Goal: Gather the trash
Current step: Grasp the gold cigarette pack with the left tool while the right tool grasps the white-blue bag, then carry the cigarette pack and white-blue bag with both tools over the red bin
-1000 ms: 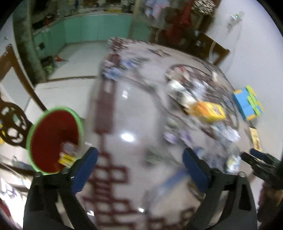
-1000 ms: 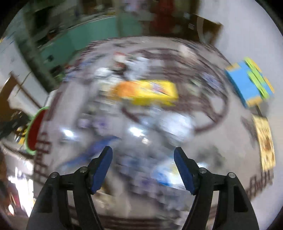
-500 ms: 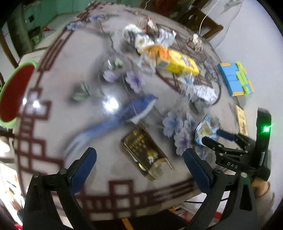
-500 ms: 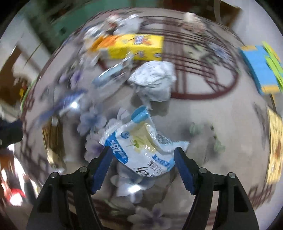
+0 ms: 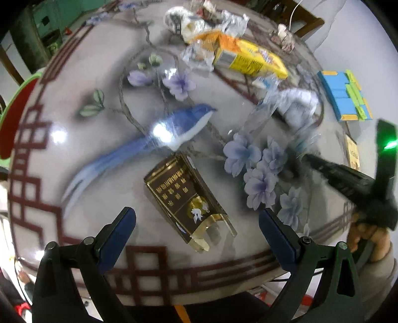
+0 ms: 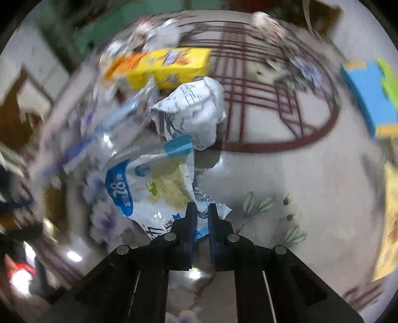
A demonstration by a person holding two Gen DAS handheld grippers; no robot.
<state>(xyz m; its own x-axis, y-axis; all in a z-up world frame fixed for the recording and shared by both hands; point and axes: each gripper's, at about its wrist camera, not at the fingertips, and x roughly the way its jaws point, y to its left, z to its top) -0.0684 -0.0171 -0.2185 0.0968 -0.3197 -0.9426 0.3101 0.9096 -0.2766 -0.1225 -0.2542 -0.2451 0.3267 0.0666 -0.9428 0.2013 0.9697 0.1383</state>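
My right gripper (image 6: 201, 211) is shut on the edge of a white and blue snack bag (image 6: 154, 183) lying on the round painted table (image 6: 286, 174). A crumpled white paper (image 6: 191, 111) and a yellow box (image 6: 164, 67) lie beyond it. My left gripper (image 5: 196, 223) is open and empty over a flattened brown and gold box (image 5: 186, 196) near the table's front edge. In the left wrist view the right gripper (image 5: 306, 156) shows at the right as a black blur. The yellow box (image 5: 248, 59) and crumpled paper (image 5: 298, 106) lie farther back. The red bin with a green rim (image 5: 15, 116) stands beyond the table's left edge.
Clear wrappers (image 5: 199, 54) and more crumpled trash (image 5: 184, 20) lie at the table's far side. A blue and green block set (image 5: 345, 94) and a yellow card (image 5: 352, 154) lie at the right. Chairs stand around the table.
My right gripper closed on the snack bag's edge. My left gripper swung from the red bin toward the table front and came lower over the brown and gold box, still open.
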